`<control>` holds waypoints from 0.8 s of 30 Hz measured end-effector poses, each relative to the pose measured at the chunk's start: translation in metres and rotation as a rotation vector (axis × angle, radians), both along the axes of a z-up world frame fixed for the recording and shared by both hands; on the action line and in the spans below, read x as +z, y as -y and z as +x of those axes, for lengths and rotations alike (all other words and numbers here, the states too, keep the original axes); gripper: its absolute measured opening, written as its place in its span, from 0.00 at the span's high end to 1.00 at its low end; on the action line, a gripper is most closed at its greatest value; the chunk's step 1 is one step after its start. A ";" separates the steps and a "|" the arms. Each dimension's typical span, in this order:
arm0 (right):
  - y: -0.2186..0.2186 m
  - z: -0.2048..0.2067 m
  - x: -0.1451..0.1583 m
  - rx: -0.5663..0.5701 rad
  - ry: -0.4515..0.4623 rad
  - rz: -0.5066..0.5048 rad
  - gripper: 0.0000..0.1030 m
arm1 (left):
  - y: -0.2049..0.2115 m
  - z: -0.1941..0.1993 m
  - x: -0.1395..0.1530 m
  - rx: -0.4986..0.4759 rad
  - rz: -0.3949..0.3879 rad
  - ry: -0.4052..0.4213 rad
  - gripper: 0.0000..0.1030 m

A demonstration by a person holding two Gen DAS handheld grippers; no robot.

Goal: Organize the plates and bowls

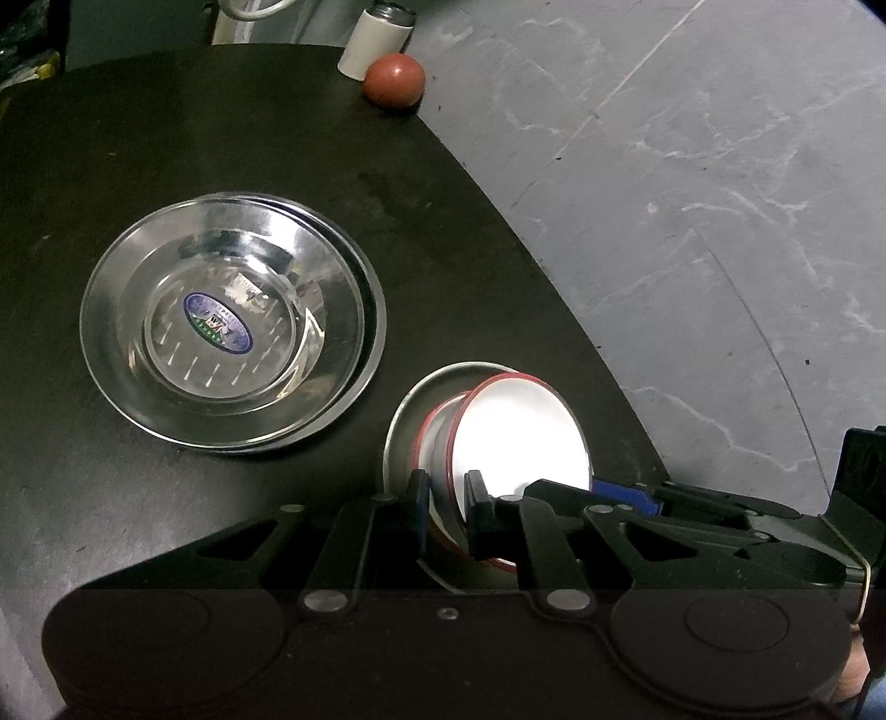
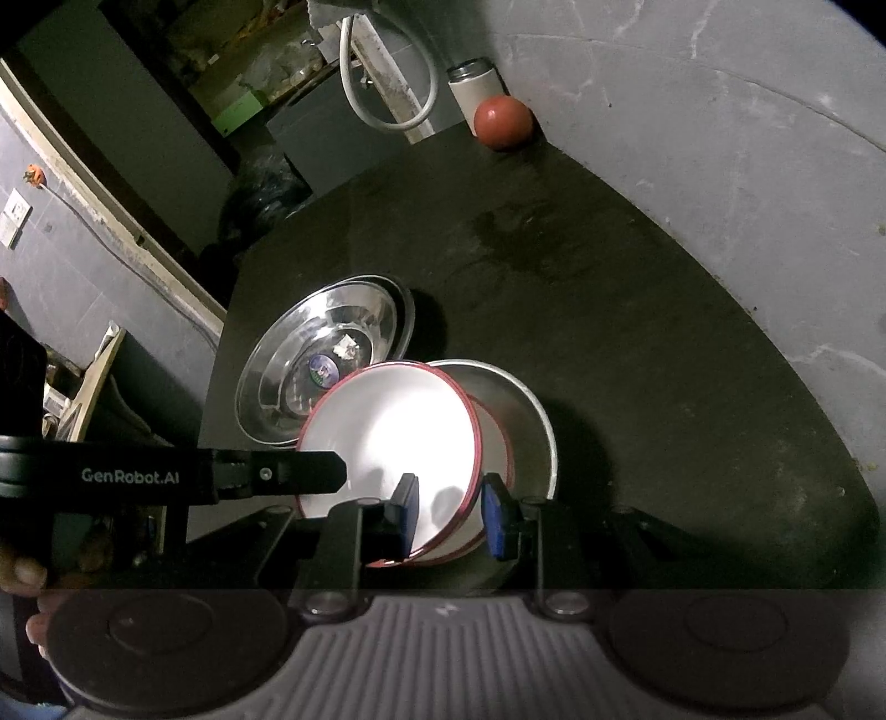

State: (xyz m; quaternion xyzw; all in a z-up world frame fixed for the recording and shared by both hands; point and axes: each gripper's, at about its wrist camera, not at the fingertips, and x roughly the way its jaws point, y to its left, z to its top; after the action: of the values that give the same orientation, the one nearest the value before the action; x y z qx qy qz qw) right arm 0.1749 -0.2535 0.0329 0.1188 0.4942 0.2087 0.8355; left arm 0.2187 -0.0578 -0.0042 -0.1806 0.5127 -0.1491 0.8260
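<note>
Steel dishes lay toward the left side of the dark table (image 1: 166, 138): a stainless steel bowl (image 1: 221, 315) with an oval blue sticker on its floor sat nested in a steel plate (image 1: 371, 343), whose rim showed as a crescent on the right. Both sat flat, mouths up.

Just right of them, near the table's curved right edge, a white enamel bowl with a red rim (image 1: 515, 437) was tipped on its side over a second steel plate (image 1: 398, 421). Its mouth faced to the right in the left wrist view, so its axis ran roughly level across the table rather than upright. Its inside was glaring white under the light, its outer wall shiny, with a red band at the lip.

The left gripper (image 1: 447, 515) had its jaws nearly together, pinching the bowl's near rim, one pad outside the wall and one inside. The right gripper (image 2: 451, 518) gripped the same bowl from the opposite side, its blue pads closed on the rim and wall, one inside the mouth and one outside.

At the table's far edge stood a white cylindrical can (image 1: 374, 39) and, touching it on the right, a red ball (image 1: 394, 80). Grey marbled floor (image 1: 720, 194) lay beyond the right edge.
</note>
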 end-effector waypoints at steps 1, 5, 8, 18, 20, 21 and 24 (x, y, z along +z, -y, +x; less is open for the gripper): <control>0.000 0.000 0.000 0.000 0.000 0.000 0.73 | 0.000 0.000 0.000 0.000 0.000 -0.001 0.88; -0.001 0.000 0.000 0.001 -0.002 -0.001 0.73 | 0.000 0.001 0.000 0.000 0.002 -0.007 0.88; -0.002 0.001 -0.001 0.005 -0.005 -0.001 0.73 | -0.001 0.001 0.000 0.002 0.006 -0.015 0.88; -0.005 0.001 -0.002 0.011 -0.014 -0.006 0.73 | -0.002 0.001 0.000 0.001 0.004 -0.019 0.87; -0.005 0.001 -0.002 0.011 -0.014 -0.006 0.73 | -0.002 0.001 0.000 0.000 0.004 -0.020 0.87; -0.005 0.002 -0.001 0.010 -0.015 -0.006 0.73 | -0.001 0.001 0.000 -0.001 0.005 -0.022 0.86; -0.005 0.002 -0.001 0.009 -0.015 -0.006 0.73 | 0.001 0.003 0.000 -0.005 0.009 -0.027 0.86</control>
State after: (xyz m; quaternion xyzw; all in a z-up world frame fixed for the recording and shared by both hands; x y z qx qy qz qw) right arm 0.1764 -0.2488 0.0316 0.1157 0.5017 0.2099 0.8312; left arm 0.2213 -0.0584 -0.0047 -0.1778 0.5250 -0.1465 0.8194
